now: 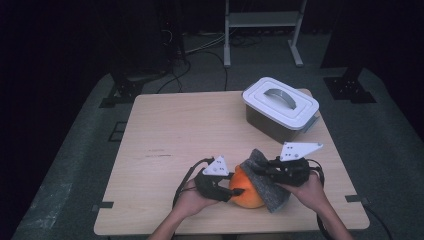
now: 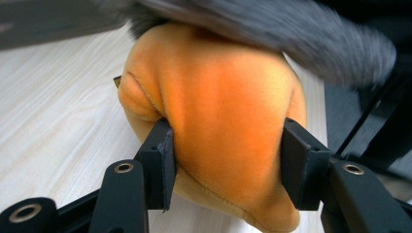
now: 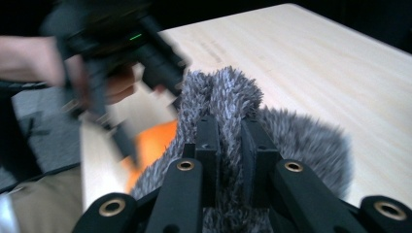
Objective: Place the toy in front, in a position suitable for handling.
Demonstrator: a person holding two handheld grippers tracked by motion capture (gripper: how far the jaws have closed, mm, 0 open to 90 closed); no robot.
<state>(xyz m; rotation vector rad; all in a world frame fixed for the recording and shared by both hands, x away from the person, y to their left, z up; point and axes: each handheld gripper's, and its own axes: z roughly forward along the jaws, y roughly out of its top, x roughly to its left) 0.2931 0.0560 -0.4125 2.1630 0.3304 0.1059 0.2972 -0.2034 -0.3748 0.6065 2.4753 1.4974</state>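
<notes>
A soft orange plush toy (image 1: 245,189) lies near the front edge of the wooden table (image 1: 190,130), with a grey furry cover (image 1: 267,182) draped over its right side. My left gripper (image 1: 231,189) comes in from the left and is shut on the orange plush (image 2: 218,121); its pads (image 2: 160,155) dent the fabric on both sides. My right gripper (image 1: 260,170) comes from the right and is shut on a fold of the grey fur (image 3: 228,97), pinched tight between its fingers (image 3: 209,141). The orange plush (image 3: 150,141) shows below the fur, with the other hand blurred behind it.
A white lidded box (image 1: 280,107) with a grey handle stands at the table's back right. The table's left and middle show bare wood. A metal stand (image 1: 262,30) and cables lie on the floor beyond the far edge.
</notes>
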